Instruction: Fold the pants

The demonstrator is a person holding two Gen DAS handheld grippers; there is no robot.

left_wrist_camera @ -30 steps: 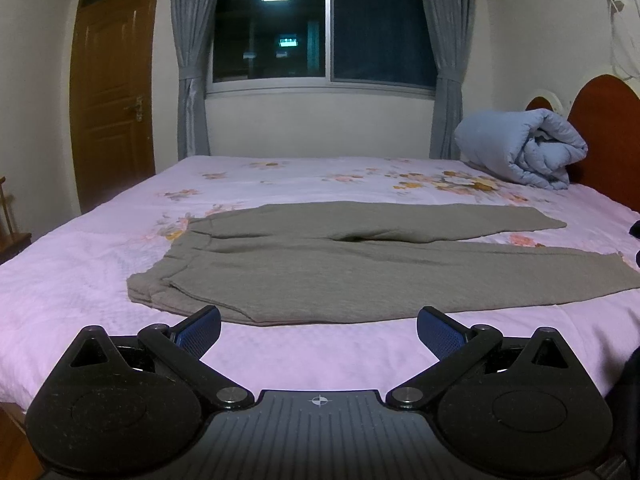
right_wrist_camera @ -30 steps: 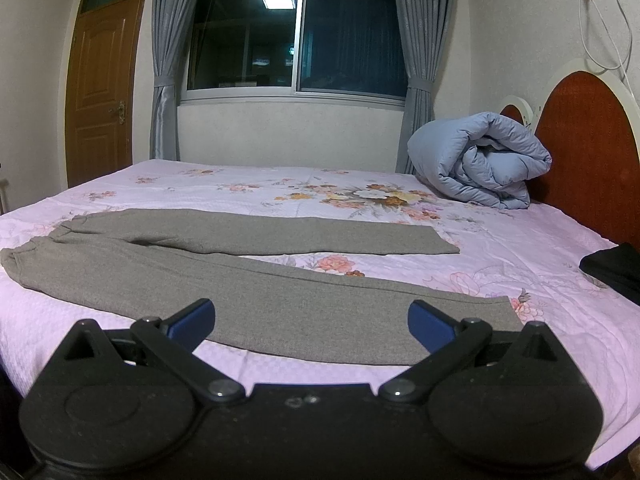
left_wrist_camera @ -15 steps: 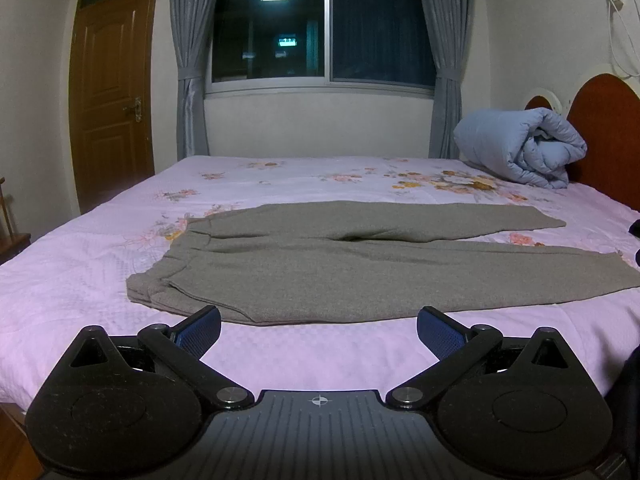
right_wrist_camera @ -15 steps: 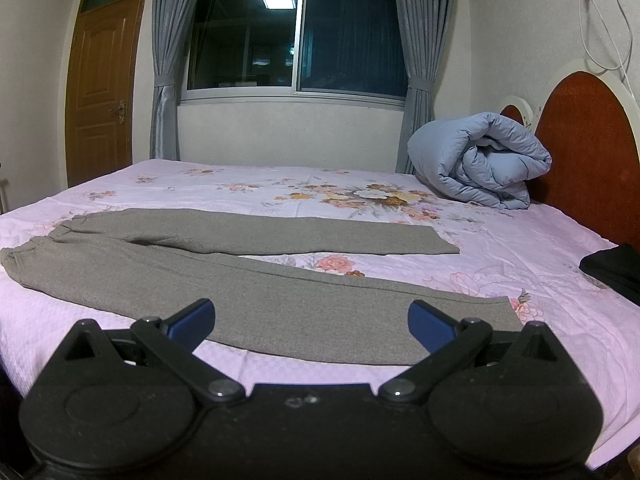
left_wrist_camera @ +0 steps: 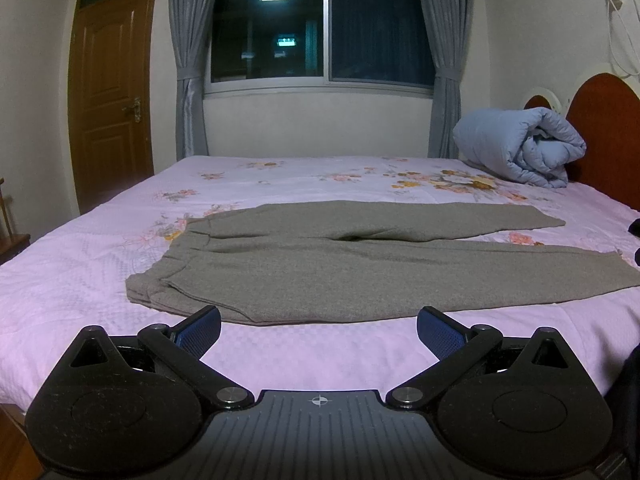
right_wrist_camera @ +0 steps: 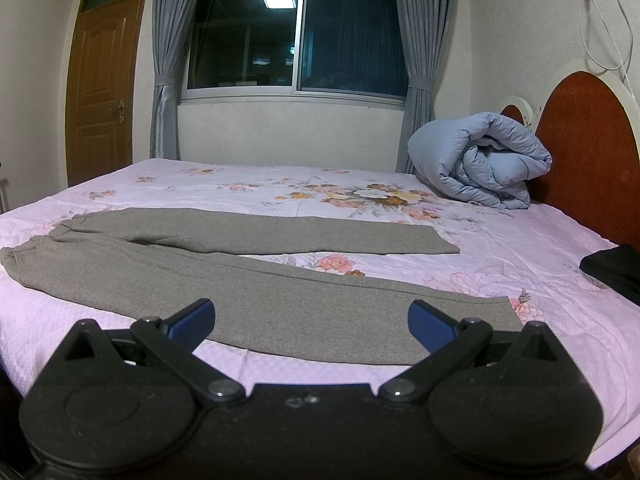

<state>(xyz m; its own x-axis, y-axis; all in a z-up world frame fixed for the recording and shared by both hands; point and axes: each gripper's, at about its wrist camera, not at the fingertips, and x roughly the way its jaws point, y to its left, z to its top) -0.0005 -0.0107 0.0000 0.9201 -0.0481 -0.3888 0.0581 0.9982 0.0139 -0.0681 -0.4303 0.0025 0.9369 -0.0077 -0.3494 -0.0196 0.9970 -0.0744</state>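
Grey-brown pants (left_wrist_camera: 320, 272) lie spread flat on the pink floral bed (left_wrist_camera: 80, 280), waistband at the left, both legs running right. They also show in the right wrist view (right_wrist_camera: 240, 280). My left gripper (left_wrist_camera: 319, 330) is open and empty, just in front of the near edge of the pants by the waist. My right gripper (right_wrist_camera: 311, 326) is open and empty, over the near leg close to its cuff.
A rolled blue duvet (left_wrist_camera: 520, 148) lies against the red headboard (right_wrist_camera: 588, 152) at the far right. A dark garment (right_wrist_camera: 612, 268) lies at the bed's right edge. A wooden door (left_wrist_camera: 110, 92) stands at the left, a curtained window behind.
The left wrist view has tilted very slightly; the pants sit a little higher in it. Both grippers stay open and the pants have not moved.
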